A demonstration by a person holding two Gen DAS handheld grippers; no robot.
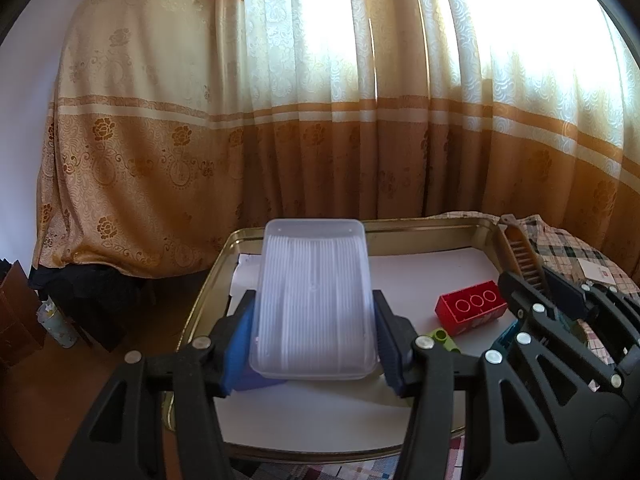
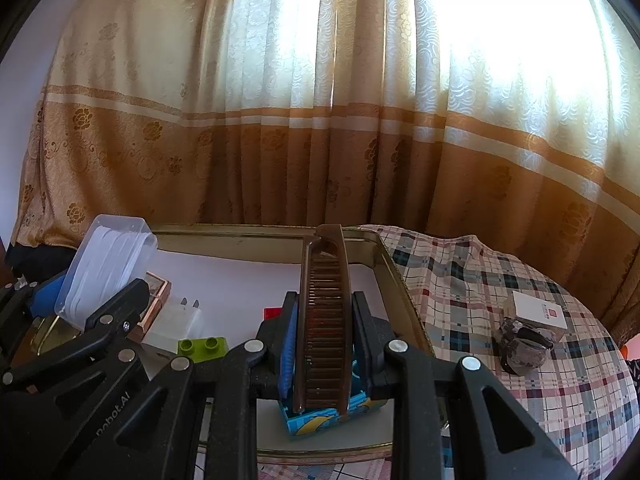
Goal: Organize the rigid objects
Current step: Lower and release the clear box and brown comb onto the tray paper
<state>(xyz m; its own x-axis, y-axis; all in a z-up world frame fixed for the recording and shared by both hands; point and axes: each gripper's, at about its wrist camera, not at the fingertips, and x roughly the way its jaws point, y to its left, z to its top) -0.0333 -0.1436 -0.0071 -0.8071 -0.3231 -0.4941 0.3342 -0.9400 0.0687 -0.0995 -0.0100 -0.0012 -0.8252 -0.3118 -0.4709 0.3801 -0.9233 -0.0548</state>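
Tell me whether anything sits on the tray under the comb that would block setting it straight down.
Yes. The right gripper holds the brown comb above the tray, and a blue patterned box lies directly beneath its near end. A green toy brick sits just left. The white tray lining further back looks bare.

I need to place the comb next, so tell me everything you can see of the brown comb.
The brown comb is a long, glossy, dark brown piece that looks like plastic, with a solid rim around a row of short teeth and a rounded far end. It is clamped lengthwise between the blue pads of the right hand-held gripper, pointing away and raised above the gold tray. Nothing else visibly touches it; a blue box sits below its near end.
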